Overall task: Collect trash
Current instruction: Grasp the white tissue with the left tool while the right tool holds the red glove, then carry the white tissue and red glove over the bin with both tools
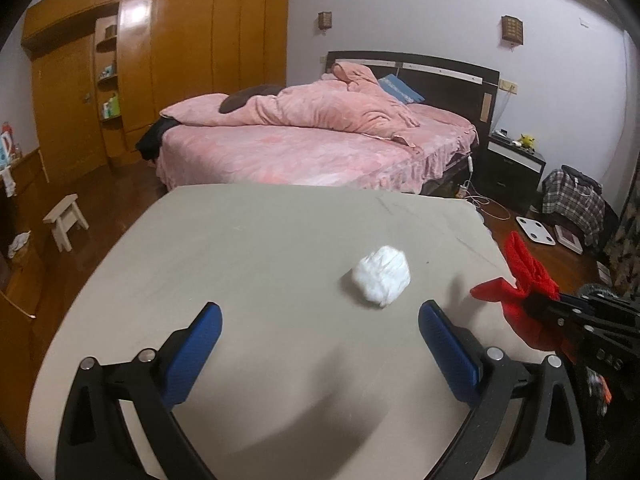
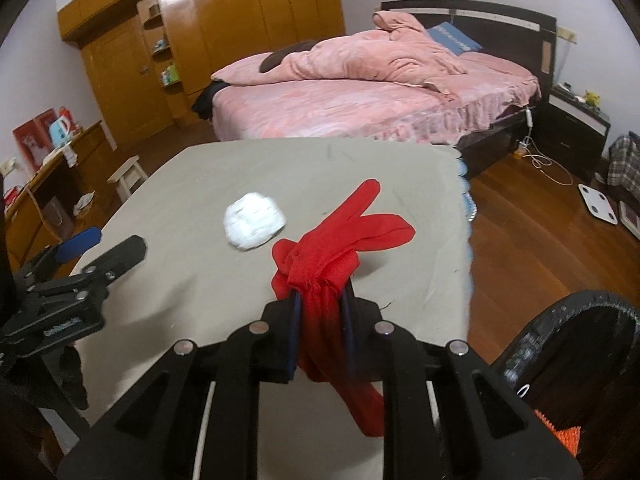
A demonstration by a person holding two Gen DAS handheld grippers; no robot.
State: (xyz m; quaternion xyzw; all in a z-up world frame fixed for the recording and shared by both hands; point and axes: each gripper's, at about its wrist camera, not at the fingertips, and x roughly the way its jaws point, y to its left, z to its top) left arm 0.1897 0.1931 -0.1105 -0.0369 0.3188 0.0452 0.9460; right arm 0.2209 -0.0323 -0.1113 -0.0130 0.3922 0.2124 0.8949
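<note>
Right tongs (image 2: pixel 322 300): jaws pressed in on a bunched red cloth item, knotted-looking, soft fabric (image 2: pixel 340 248). The bundle is pinched between the two blue pads; two red tails stick out forward over the table, and a longer tail hangs below the jaws toward me. The cloth is lifted clear of the surface, its shadow lying on the table beneath. From my left camera the same red cloth (image 1: pixel 520 280) shows at the right edge, gripped in the black frame of my right tool.

Left tongs (image 1: pixel 320 320): spread wide, blue pads (image 1: pixel 448 348) well apart, nothing between them. They hover over the grey-beige covered table (image 1: pixel 240 248).

Crumpled white paper wad (image 1: pixel 381 280): lying loose on the table, ahead of the left tongs and a little toward their right pad, not touched by either tool. In the right view the wad (image 2: pixel 254 220) sits left of the red cloth, near but apart from it.

Low at the right of the right view: a round black mesh bin (image 2: pixel 560 328), beside the table edge, rim partly visible, something orange inside.

Beyond the table: bed with rumpled pink bedding (image 1: pixel 312 136), wooden wardrobe wall (image 1: pixel 180 52), small white stool (image 1: pixel 66 216) on the wood floor.
</note>
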